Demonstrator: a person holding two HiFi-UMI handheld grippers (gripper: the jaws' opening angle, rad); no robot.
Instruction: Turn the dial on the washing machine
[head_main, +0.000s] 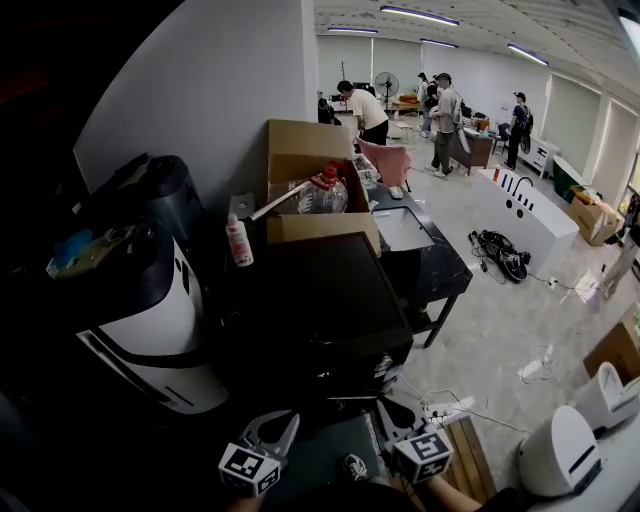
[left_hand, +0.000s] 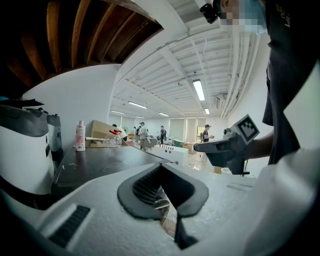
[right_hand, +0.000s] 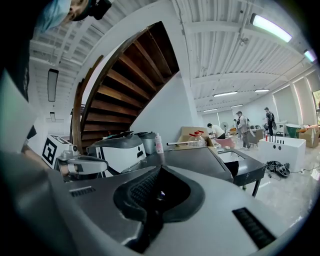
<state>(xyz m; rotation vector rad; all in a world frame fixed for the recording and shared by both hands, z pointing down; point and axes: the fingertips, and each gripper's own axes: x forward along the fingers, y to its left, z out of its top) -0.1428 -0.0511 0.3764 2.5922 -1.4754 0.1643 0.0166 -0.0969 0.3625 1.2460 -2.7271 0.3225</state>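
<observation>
With the fingers of the left gripper (left_hand: 161, 166) and the right gripper (right_hand: 159, 171) both pressed together on nothing and held short of the dark flat-topped machine (head_main: 310, 300) ahead, whose dial no view shows, any grip on that dial would require parting them first.

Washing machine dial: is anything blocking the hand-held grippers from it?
Nothing visible. The left hand-held gripper and right hand-held gripper face the dark machine across open air. The dial itself doesn't show.
</observation>
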